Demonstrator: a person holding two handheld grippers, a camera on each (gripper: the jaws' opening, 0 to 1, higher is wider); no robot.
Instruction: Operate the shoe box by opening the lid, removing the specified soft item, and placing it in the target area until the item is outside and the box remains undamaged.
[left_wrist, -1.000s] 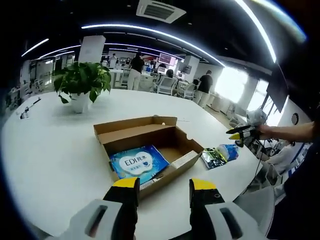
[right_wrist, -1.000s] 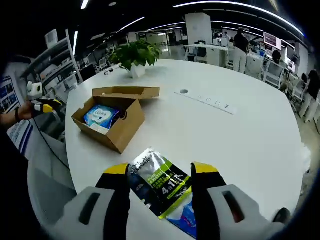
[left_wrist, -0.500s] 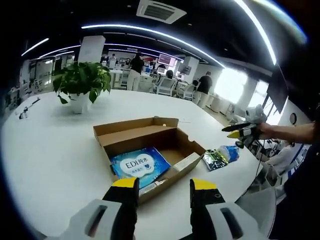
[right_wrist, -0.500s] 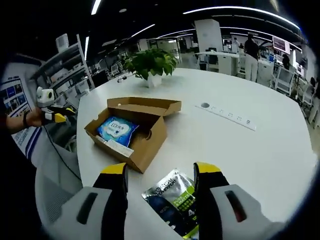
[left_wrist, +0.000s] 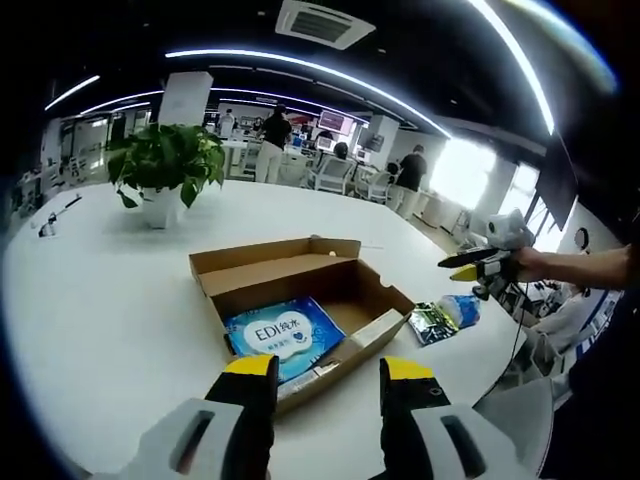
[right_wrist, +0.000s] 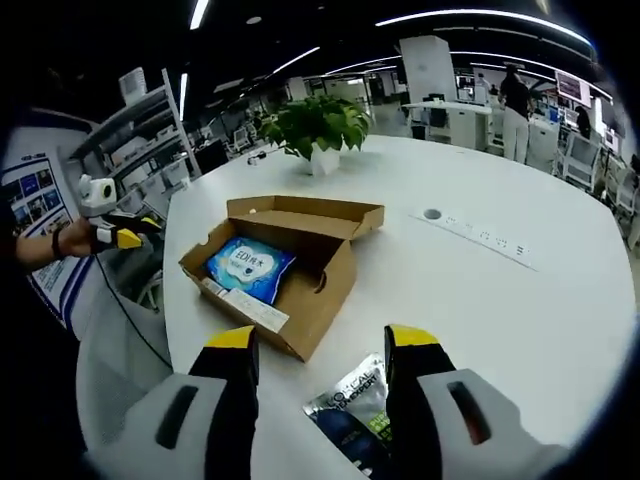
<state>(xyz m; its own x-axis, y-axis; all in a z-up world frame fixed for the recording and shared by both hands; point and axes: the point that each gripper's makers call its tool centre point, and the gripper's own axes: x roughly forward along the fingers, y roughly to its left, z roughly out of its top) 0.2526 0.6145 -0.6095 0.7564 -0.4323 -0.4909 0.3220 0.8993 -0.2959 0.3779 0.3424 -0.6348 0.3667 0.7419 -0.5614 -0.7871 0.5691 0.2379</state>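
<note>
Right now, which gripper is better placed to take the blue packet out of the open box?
Probably the left gripper. Its open fingers point at the blue packet, which lies at the near end of the box. The right gripper faces the box's side wall, above the dark sachet.

In the left gripper view we find the shoe box (left_wrist: 300, 305) on the table (left_wrist: 100, 300), just ahead of the left gripper (left_wrist: 325, 375), its lid (left_wrist: 270, 260) folded back on the far side; a soft pack (left_wrist: 282, 336) lies inside, toward the left end; to the right of the box two pouches (left_wrist: 440, 315) lie on the table near its edge, with the right gripper (left_wrist: 478, 268) above them; a potted plant (left_wrist: 165, 170) stands behind the box to the left; in the right gripper view the box (right_wrist: 285, 270) sits ahead of the right gripper (right_wrist: 320, 345), a pouch (right_wrist: 355, 410) lies between its jaws, and a socket strip (right_wrist: 480, 238) lies to the right of the box
</note>
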